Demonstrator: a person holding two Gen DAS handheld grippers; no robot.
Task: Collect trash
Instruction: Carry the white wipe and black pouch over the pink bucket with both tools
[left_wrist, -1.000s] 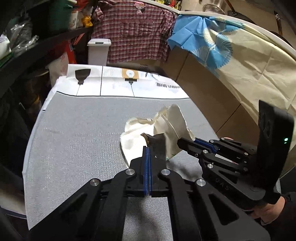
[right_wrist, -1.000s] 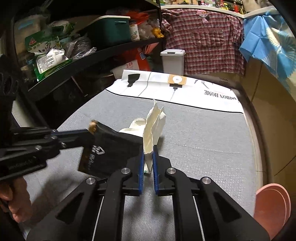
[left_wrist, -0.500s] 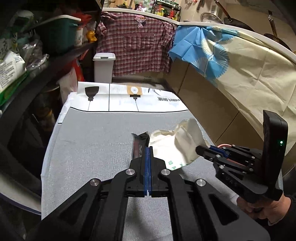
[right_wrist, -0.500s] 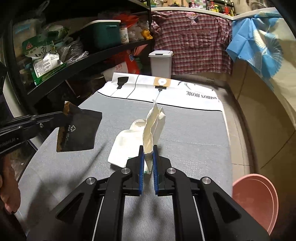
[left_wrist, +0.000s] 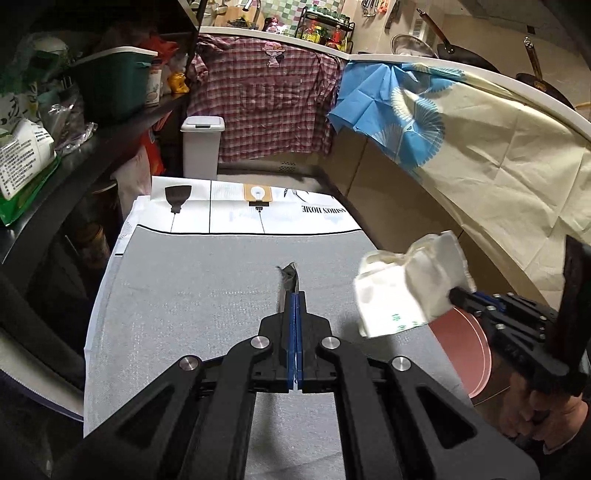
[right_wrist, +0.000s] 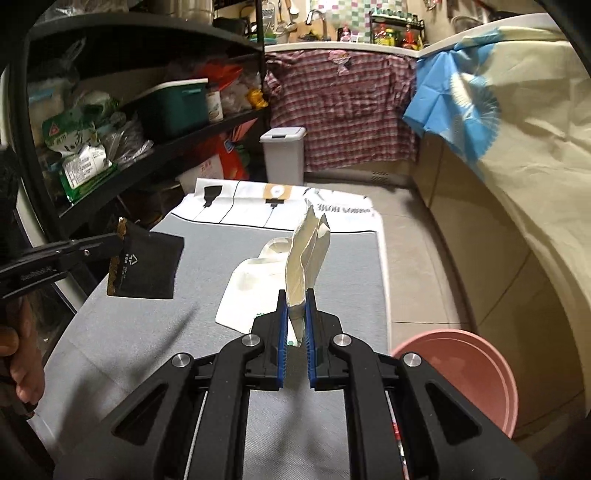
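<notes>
My left gripper (left_wrist: 294, 295) is shut on a black wrapper (left_wrist: 288, 277), seen edge-on in its own view and flat from the right wrist view (right_wrist: 146, 267), held above the grey mat (left_wrist: 207, 306). My right gripper (right_wrist: 295, 314) is shut on a white plastic bag (right_wrist: 308, 254) with green print. The bag hangs in the air at the mat's right edge in the left wrist view (left_wrist: 406, 288). A pink basin (right_wrist: 469, 373) stands on the floor just right of the mat, below the bag; part of its rim shows in the left wrist view (left_wrist: 476, 350).
A white lidded bin (left_wrist: 201, 147) stands beyond the mat's far end, before a hanging plaid shirt (left_wrist: 273, 103). Dark shelves (right_wrist: 147, 147) with packages and a green box run along the left. A cloth-draped counter (left_wrist: 480, 147) curves along the right.
Both grippers lifted off the mat. The left pulled the black wrapper away from the bag to the left. The right carried the bag rightward, toward the pink basin.
</notes>
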